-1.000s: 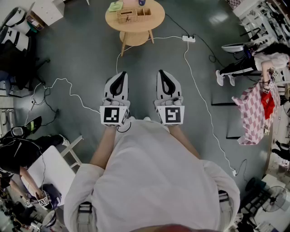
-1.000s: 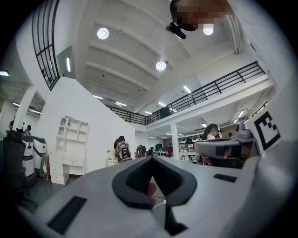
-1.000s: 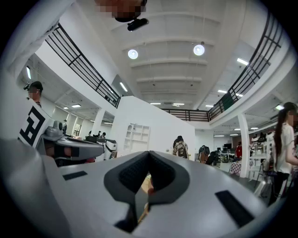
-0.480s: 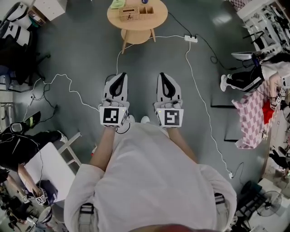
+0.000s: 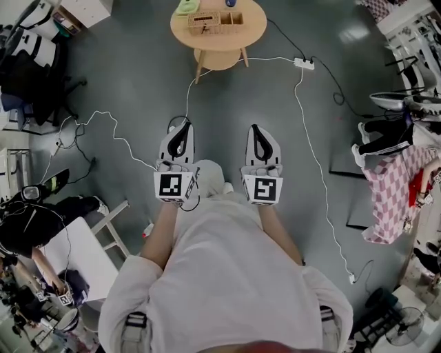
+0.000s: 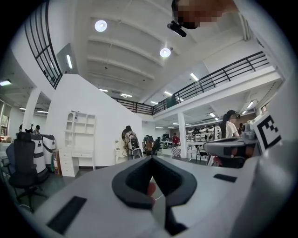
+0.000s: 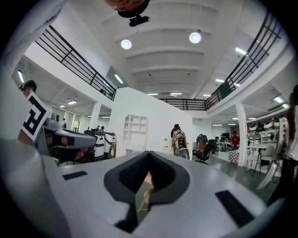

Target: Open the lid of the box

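A wooden box (image 5: 219, 21) with compartments stands on a round wooden table (image 5: 207, 44) at the top of the head view, well ahead of both grippers. My left gripper (image 5: 185, 125) and right gripper (image 5: 255, 128) are held side by side in front of the person's body, pointing level toward the table. Both are shut with nothing between their jaws. In the left gripper view the left gripper (image 6: 151, 158) shows its dark pads meeting at the tip, and the right gripper (image 7: 149, 153) shows the same in its own view. The box is hidden behind the jaws in both gripper views.
A white cable (image 5: 103, 117) and a power strip (image 5: 304, 63) lie on the grey floor between me and the table. A white stool (image 5: 114, 224) and white desk (image 5: 72, 258) stand at the left. Checked cloth (image 5: 393, 200) and racks are at the right.
Both grippers have sunk a little and sit lower in the head view, still shut. The table has shifted slightly to the right in the picture.
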